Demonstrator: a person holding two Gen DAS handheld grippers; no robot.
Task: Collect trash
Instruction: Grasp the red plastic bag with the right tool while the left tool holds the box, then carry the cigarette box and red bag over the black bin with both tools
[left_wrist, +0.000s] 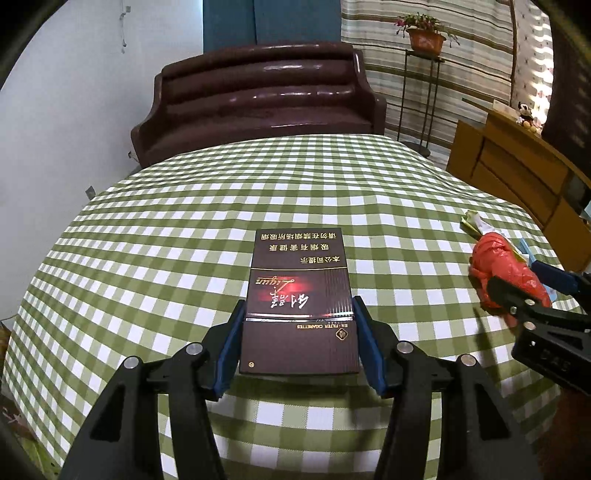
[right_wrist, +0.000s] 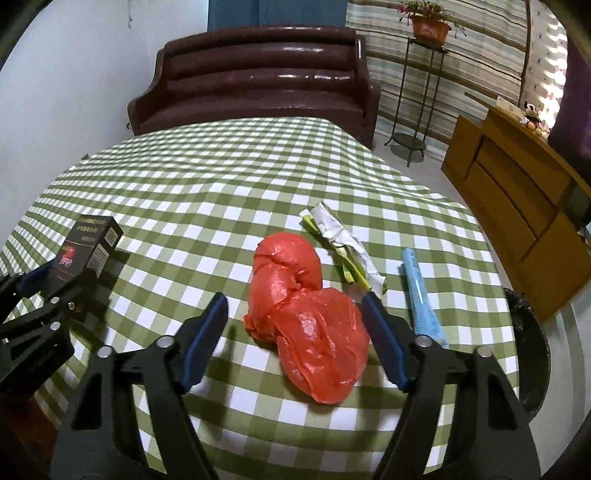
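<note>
A dark brown cigarette pack (left_wrist: 300, 301) sits between the blue pads of my left gripper (left_wrist: 298, 304), which is shut on its sides and holds it above the checked tablecloth (left_wrist: 184, 229); the pack also shows in the right wrist view (right_wrist: 88, 245). A crumpled red plastic bag (right_wrist: 306, 321) lies on the cloth between the fingers of my open right gripper (right_wrist: 295, 302), which straddles it without touching. The bag and the right gripper also show in the left wrist view at the right edge (left_wrist: 506, 273).
A crumpled white-and-green wrapper (right_wrist: 343, 243) and a light blue wrapper (right_wrist: 421, 295) lie right of the bag. A black-lined bin (right_wrist: 528, 350) stands off the table's right edge. A brown sofa (right_wrist: 255, 77), a wooden cabinet (right_wrist: 517, 192) and a plant stand (right_wrist: 410, 92) are beyond.
</note>
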